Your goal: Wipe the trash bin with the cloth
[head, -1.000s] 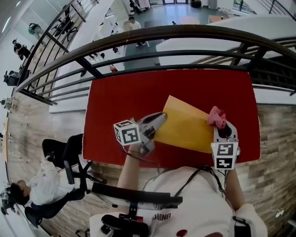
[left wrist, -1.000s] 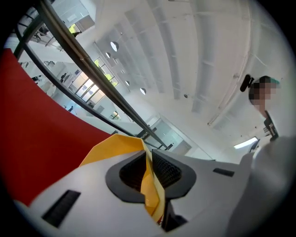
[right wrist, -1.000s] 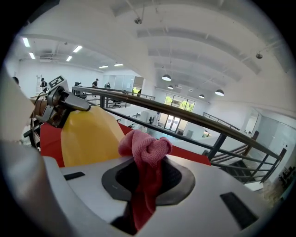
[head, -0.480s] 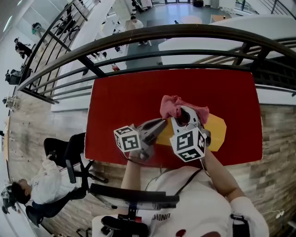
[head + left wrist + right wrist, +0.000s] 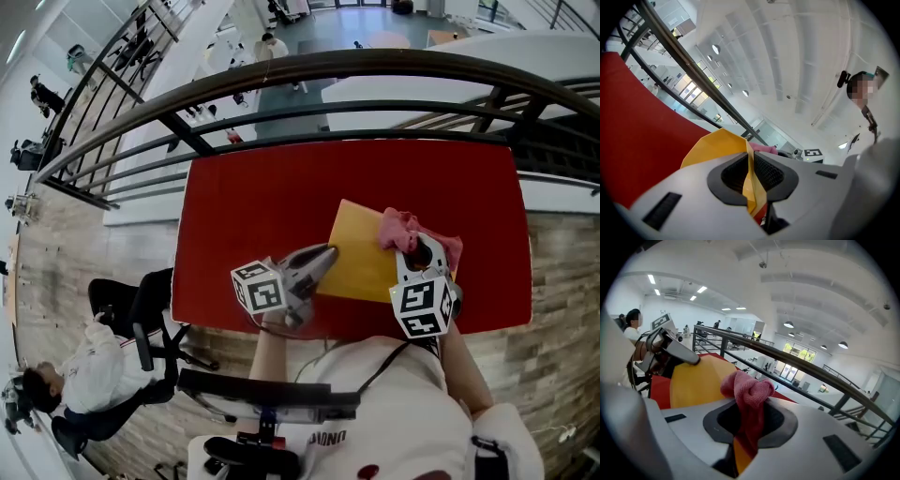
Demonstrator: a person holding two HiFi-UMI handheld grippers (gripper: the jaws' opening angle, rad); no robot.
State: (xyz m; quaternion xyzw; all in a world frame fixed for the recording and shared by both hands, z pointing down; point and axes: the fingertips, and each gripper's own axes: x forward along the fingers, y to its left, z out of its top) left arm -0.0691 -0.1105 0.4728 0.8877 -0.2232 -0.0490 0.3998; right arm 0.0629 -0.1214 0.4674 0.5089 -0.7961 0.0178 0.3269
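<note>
Left claw [image 5: 325, 253] tight on edge of thin, flat yellow trash bin [image 5: 361, 261], right claw [image 5: 418, 251] tight on crumpled pink cloth [image 5: 398, 228].

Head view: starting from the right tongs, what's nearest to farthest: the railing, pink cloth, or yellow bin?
1. Pink cloth, gripped in the right tongs.
2. Yellow bin, right behind the cloth, stretching left.
3. Railing, beyond the red table.

No word or number could be read with certainty. The cubes on the left gripper [image 5: 325, 252] and the right gripper [image 5: 413, 246] bore only black-and-white square marker patterns. Pale print on the person's shirt [image 5: 330, 439] was partly hidden and too small to read.
</note>
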